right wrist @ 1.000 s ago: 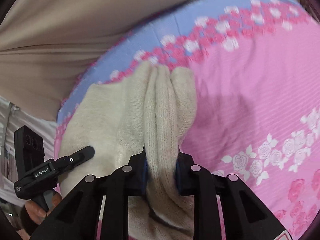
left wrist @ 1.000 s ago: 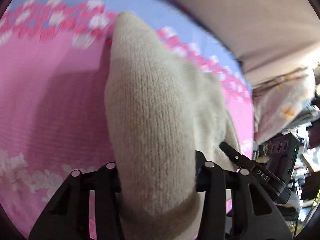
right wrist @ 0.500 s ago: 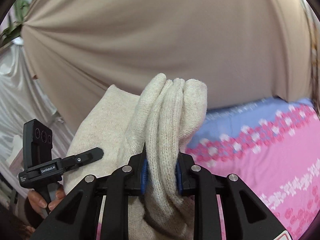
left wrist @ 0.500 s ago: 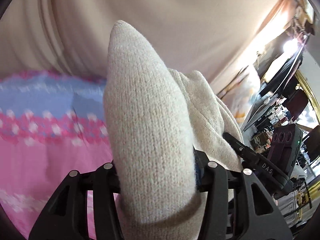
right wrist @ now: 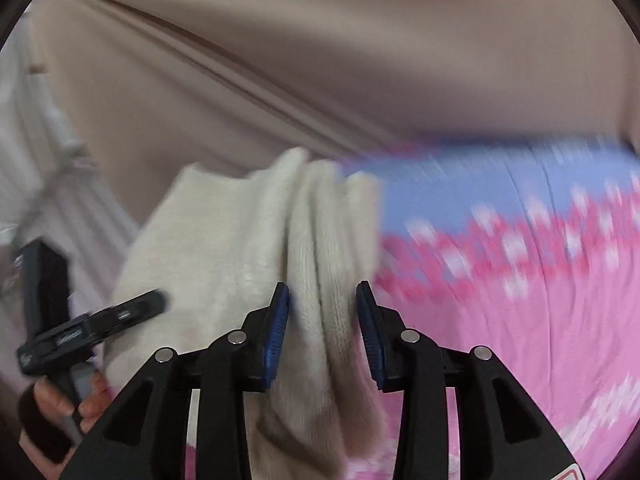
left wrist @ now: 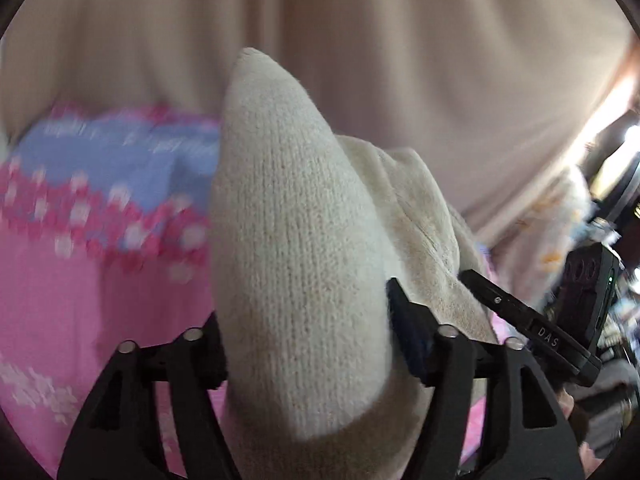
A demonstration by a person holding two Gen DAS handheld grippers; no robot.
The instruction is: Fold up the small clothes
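We see a cream knitted garment (left wrist: 304, 248) filling the centre of the left wrist view, a thick fold of it pinched between the two black fingers of the left gripper (left wrist: 306, 328), which press into the wool from both sides at the lower middle of the frame. In the right wrist view the same garment (right wrist: 224, 248) sits left of centre, bunched into several upright folds. The right gripper (right wrist: 323, 316) has its blue-padded fingers (right wrist: 276, 332) spread apart around those folds; the left pad lies against the knit, while the right pad looks just clear of it, though blur keeps us from being sure.

Behind the garment we see a pink bedspread (right wrist: 520, 320) with a blue band and white flowers, blurred, at the right of that frame and at the left of the left wrist view (left wrist: 80, 280). A beige curtain (left wrist: 360, 40) fills the upper part of both views.
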